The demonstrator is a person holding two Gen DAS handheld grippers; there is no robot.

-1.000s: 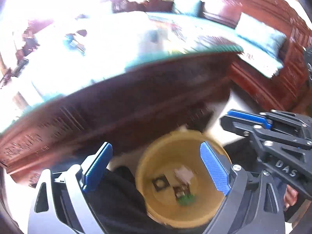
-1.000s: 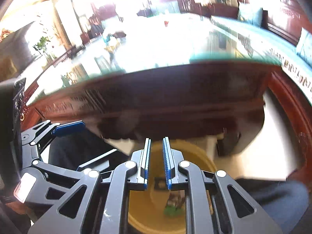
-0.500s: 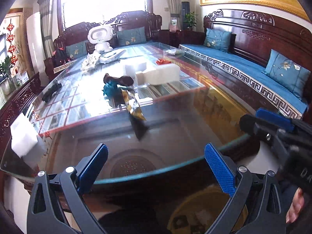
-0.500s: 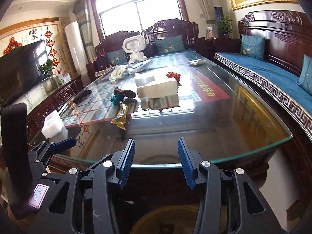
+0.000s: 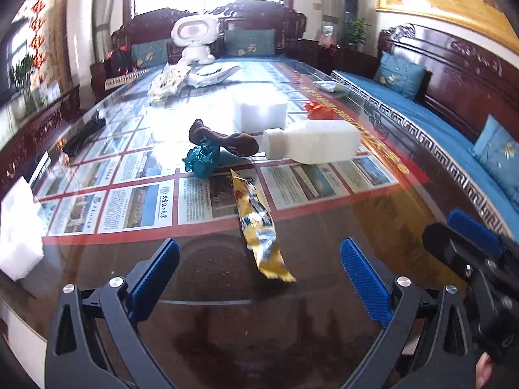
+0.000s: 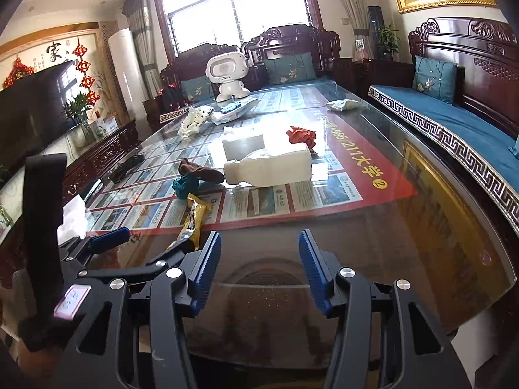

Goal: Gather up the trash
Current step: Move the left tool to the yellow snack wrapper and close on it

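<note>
Trash lies on a glass-topped table [image 5: 324,291]: a yellow snack wrapper [image 5: 259,227], a crumpled teal paper [image 5: 202,159], a brown sock-like item [image 5: 223,139], a white plastic bottle on its side [image 5: 311,141] and a red crumpled wrapper [image 5: 319,110]. My left gripper [image 5: 259,275] is open and empty, just short of the yellow wrapper's near end. My right gripper [image 6: 259,269] is open and empty over the table's near edge, right of the wrapper [image 6: 193,220]. The bottle [image 6: 269,167] and red wrapper [image 6: 301,136] lie farther back.
A white foam block [image 5: 259,110], white crumpled bags [image 5: 168,81], a white robot toy [image 5: 194,39] and a black remote [image 5: 82,133] sit farther back. White tissue [image 5: 18,227] lies at the left edge. A blue-cushioned wooden sofa [image 6: 454,123] runs along the right.
Both grippers rose from the yellow bin below the table to above the tabletop and moved forward. The right gripper went from shut to open. The bin is out of view.
</note>
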